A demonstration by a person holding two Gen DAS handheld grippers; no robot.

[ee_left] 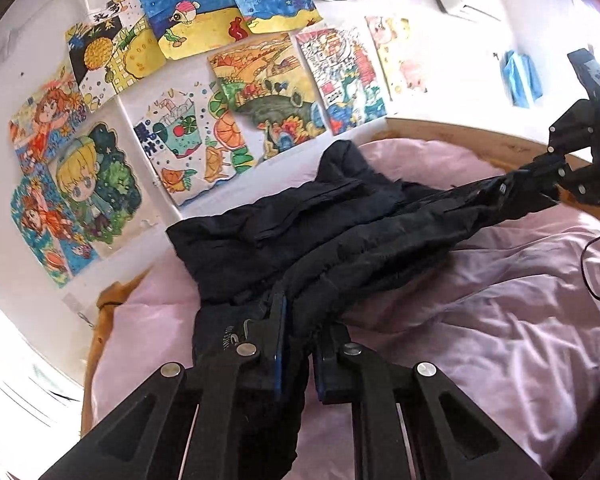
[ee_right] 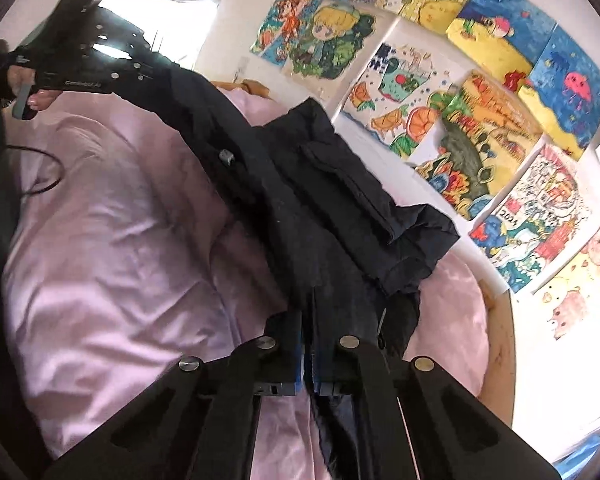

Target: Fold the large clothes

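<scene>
A large black garment [ee_left: 320, 232] lies stretched across a pink bed, its far part folded toward the wall. My left gripper [ee_left: 300, 320] is shut on one end of it. My right gripper [ee_left: 556, 176] shows at the right in the left wrist view, shut on the other end. In the right wrist view the garment [ee_right: 320, 208] runs from my right gripper [ee_right: 306, 332] up to my left gripper [ee_right: 148, 76] at the upper left. The cloth hangs taut between the two grippers, a little above the bedding.
Pink bedding [ee_left: 500, 320] covers the bed, with a wooden bed frame [ee_left: 460, 140] along the wall. Children's drawings [ee_left: 220, 100] cover the white wall. A thin black cable [ee_left: 592, 264] trails over the bedding at the right. A bright window [ee_right: 160, 20] is at the far end.
</scene>
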